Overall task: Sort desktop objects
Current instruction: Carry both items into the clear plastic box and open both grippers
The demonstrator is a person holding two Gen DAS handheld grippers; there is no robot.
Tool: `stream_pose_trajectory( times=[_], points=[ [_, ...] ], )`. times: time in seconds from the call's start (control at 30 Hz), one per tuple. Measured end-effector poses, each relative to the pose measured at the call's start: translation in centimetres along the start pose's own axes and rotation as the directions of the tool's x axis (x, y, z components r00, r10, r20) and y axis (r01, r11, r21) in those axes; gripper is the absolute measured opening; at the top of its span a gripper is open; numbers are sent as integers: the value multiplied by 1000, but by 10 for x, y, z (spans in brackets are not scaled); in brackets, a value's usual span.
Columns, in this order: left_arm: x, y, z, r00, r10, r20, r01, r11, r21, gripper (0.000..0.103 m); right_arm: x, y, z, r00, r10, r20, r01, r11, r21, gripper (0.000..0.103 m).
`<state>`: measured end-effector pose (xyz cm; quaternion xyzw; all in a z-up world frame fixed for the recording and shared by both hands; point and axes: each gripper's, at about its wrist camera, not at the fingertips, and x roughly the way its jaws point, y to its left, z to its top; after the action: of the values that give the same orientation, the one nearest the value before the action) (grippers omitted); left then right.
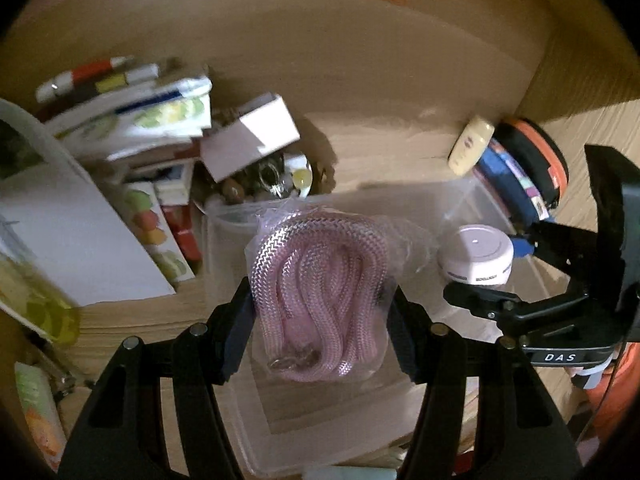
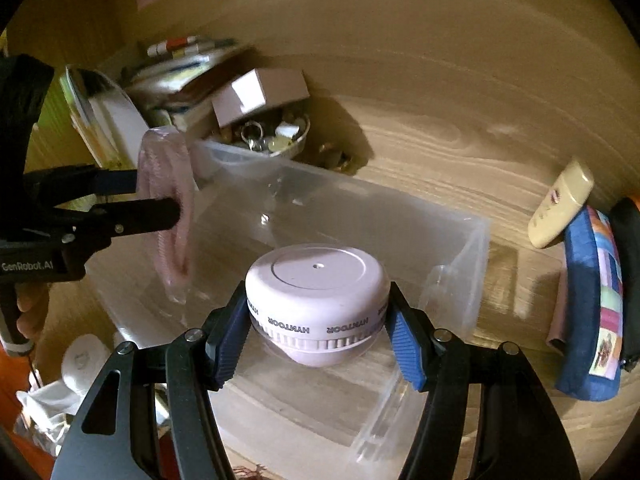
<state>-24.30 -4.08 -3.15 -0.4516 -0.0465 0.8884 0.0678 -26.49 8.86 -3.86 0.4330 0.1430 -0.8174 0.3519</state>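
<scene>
Left gripper [image 1: 320,312]: jaws part-open, clamped on one bagged pink cable [image 1: 320,292]; braided, coiled, glossy film.
Right gripper [image 2: 318,328]: blue ribbed pads [image 2: 404,340] pinch one white round case [image 2: 318,292]; smooth domed plastic, ribbed rim.
Clear bin [image 2: 452,280]: one, rectangular, translucent; beneath both held items.
Bowl [image 2: 298,142]: one, 11 o'clock, metal trinkets; one white box [image 2: 260,94] tilted on it.
Cream bottle [image 2: 560,206]: one, 2 o'clock, on woodgrain desk [image 2: 440,152].

Coiled pink braided cable sealed in a clear plastic bag [image 1: 320,296], held upright over the clear plastic storage box [image 2: 460,240], round white plastic jar with printed lettering [image 2: 318,296] at its 3 o'clock, lid up, above the same box
</scene>
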Motion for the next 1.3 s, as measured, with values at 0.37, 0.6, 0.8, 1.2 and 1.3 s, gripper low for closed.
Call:
stream_pose_trajectory(
  times=[0.37,0.6,0.8,1.2,1.3],
  points=[
    [18,-3,1,999,21,-46,-20,1000,17,61,23,14,5,993,-76,-89,68,994,-90,60],
    [27,-10,-2,993,110,-50,-106,991,88,64,34,17,5,987,-91,-134,77,991,-109,60],
    [26,-8,-1,993,98,-63,-91,990,110,67,33,16,6,982,-110,-156,93,989,-113,60],
    [-17,-3,-4,994,111,12,-111,988,105,74,-18,13,6,988,-149,-35,146,986,-77,76],
    [-32,-5,-6,993,109,35,-112,989,98,74,-45,18,-1,987,-162,16,163,984,-66,78]
  ],
)
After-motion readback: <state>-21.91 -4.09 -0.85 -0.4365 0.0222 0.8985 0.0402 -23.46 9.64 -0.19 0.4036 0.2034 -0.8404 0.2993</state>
